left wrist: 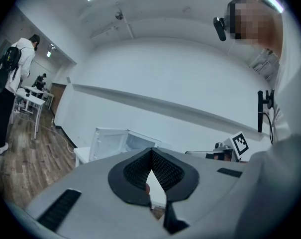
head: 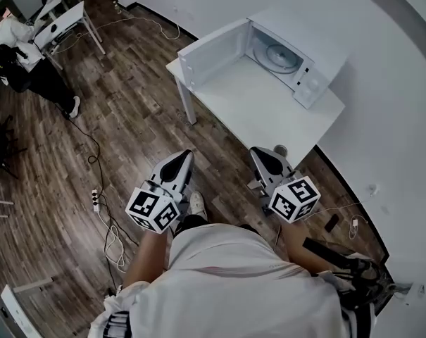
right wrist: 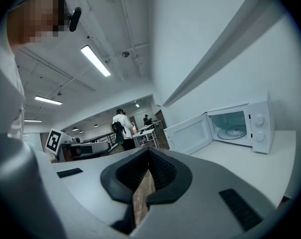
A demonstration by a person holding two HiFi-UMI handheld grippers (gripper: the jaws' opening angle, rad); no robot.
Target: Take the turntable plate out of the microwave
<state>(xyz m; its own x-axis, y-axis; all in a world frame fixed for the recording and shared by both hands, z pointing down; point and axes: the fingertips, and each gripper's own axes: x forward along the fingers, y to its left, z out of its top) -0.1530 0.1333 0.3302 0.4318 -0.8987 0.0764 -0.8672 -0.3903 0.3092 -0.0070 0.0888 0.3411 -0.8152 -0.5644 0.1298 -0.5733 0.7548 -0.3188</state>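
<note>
Left gripper (head: pixel 181 162): jaws pressed together, empty, level by our waist.
Right gripper (head: pixel 262 157): jaws likewise together, holding nothing.
Table (head: pixel 269 118): white, with bare top in front of the microwave (head: pixel 308 83).
Door (head: pixel 213 51): wide open, hinged at the left, so the cavity is clear to reach.
Turntable plate (head: pixel 282 56): flat on the cavity floor, well apart from both grippers.
Handling: we judge it glass, so stiff, weighty, slick and breakable.
Hold: we would open the jaws first, pinch the front rim at 2 spots, and keep it level.
</note>
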